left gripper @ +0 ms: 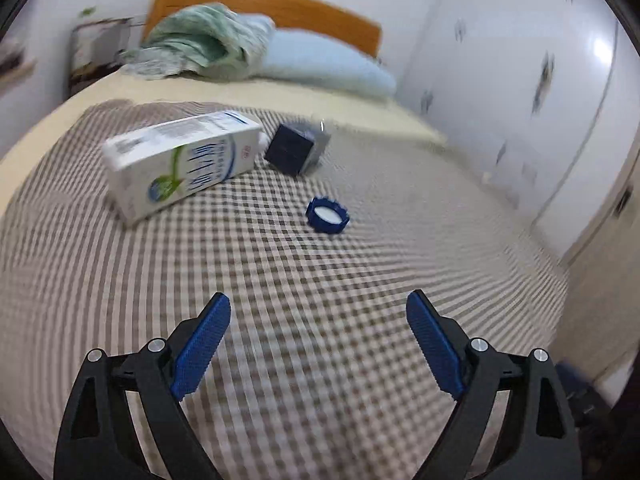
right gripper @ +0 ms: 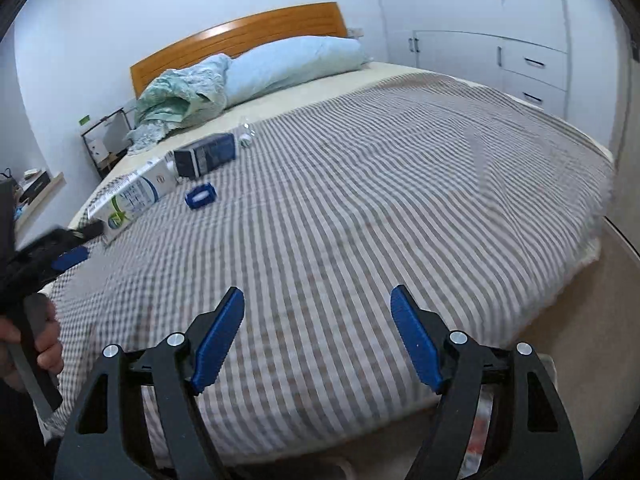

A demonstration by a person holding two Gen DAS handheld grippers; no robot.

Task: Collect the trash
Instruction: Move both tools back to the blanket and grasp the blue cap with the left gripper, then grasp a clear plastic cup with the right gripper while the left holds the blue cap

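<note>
Bedroom: checked bedspread (right gripper: 360,184), wooden headboard (right gripper: 240,36), white cupboards (right gripper: 520,60); both grippers' fingers (left gripper: 200,344) apart, empty.

Bed cover (right gripper: 360,200): brown-and-white check, reads as stripes farther off. Sheet (left gripper: 240,94) beneath: cream. Headboard (right gripper: 240,36): orange wood. Pillow (right gripper: 292,62): pale blue. Crumpled blanket (left gripper: 200,40): mint green. Milk carton (left gripper: 180,164): white, blue lettering, green swirl. Small box (left gripper: 294,150): navy. Cap (left gripper: 328,216): blue rim, white centre. Gripper pads (left gripper: 202,346): blue on black arms. Wardrobe (right gripper: 480,20): white.
</note>
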